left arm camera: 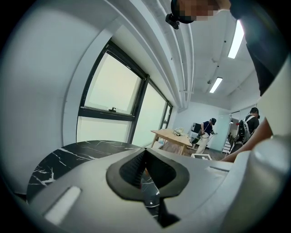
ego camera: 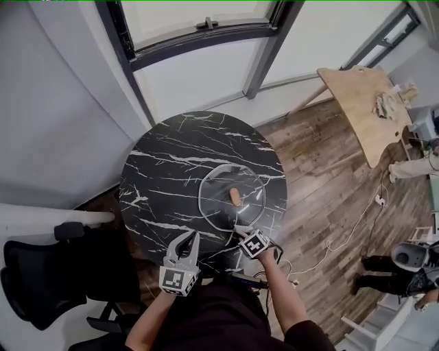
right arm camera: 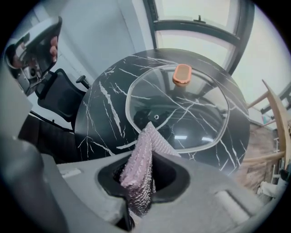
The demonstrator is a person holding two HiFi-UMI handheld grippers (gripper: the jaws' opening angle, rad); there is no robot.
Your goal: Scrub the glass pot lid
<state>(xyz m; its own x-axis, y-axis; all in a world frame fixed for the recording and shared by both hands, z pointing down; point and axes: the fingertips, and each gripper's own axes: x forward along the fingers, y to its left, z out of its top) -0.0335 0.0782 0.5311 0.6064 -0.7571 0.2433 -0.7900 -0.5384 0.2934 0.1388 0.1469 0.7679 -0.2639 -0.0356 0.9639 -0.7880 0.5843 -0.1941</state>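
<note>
The right tool [right arm camera: 142, 178] clamps a pink scrubbing cloth [right arm camera: 137, 160] — glass lid [right arm camera: 195, 119] lies beyond.

I see a round black table [ego camera: 164, 158] by a big window [ego camera: 195, 12]. The floor [ego camera: 322, 185] is brown wood. A black chair [ego camera: 38, 281] stands close by.

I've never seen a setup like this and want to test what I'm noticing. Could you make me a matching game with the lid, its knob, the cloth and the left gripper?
Things:
1. glass lid
2. knob
3. cloth
4. left gripper

Descriptions:
a. pinched in the right gripper
b. copper-coloured
c. lying flat on the black marble table
d. holding nothing

Pairs: 1-c, 2-b, 3-a, 4-d.
</note>
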